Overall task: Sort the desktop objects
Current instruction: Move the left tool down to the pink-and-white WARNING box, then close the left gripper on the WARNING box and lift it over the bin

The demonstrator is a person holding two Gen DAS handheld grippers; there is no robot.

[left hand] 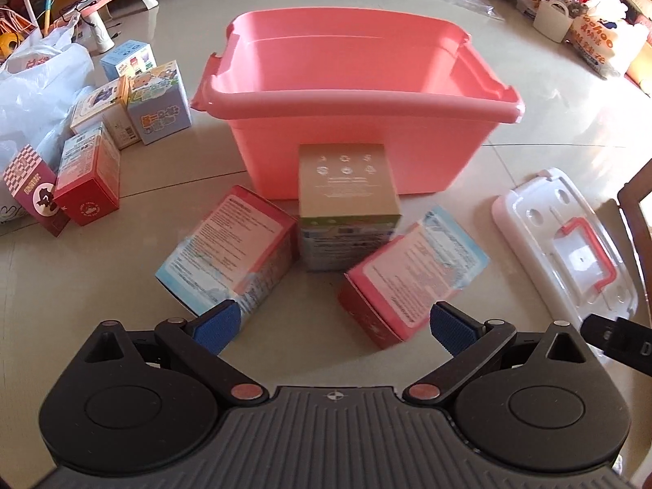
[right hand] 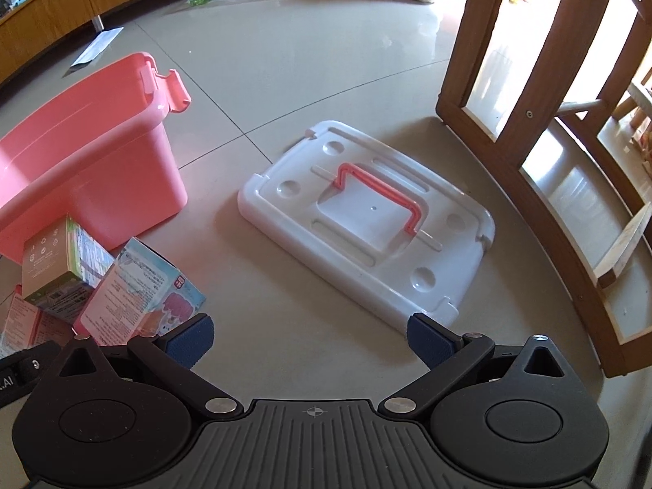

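Ahead of the left tongs (left hand: 332, 328) an open pink storage bin (left hand: 358, 122) stands upright on the floor. Against its near wall a tan box (left hand: 346, 187) stands; two pink-and-blue boxes (left hand: 232, 252) (left hand: 411, 277) lie tilted just beyond the pads. The bin's white lid (right hand: 366, 228), pink-handled, lies flat beyond the right tongs (right hand: 311, 344).

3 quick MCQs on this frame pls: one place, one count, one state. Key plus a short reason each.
1. Where does the white plastic lid with the pink handle lie?
A. on the bin
B. flat on the floor beside the bin
C. inside the bin

2. How many cardboard boxes sit right in front of the pink plastic storage bin in the left wrist view?
A. one
B. three
C. six

3. The left gripper is:
A. shut on a box
B. open, holding nothing
C. shut on the lid

Key: 1 B, lid rests on tile, apart from the bin. 2 B, a tan-topped box between two pink-and-blue ones. 3 B, blue pads stand wide apart.
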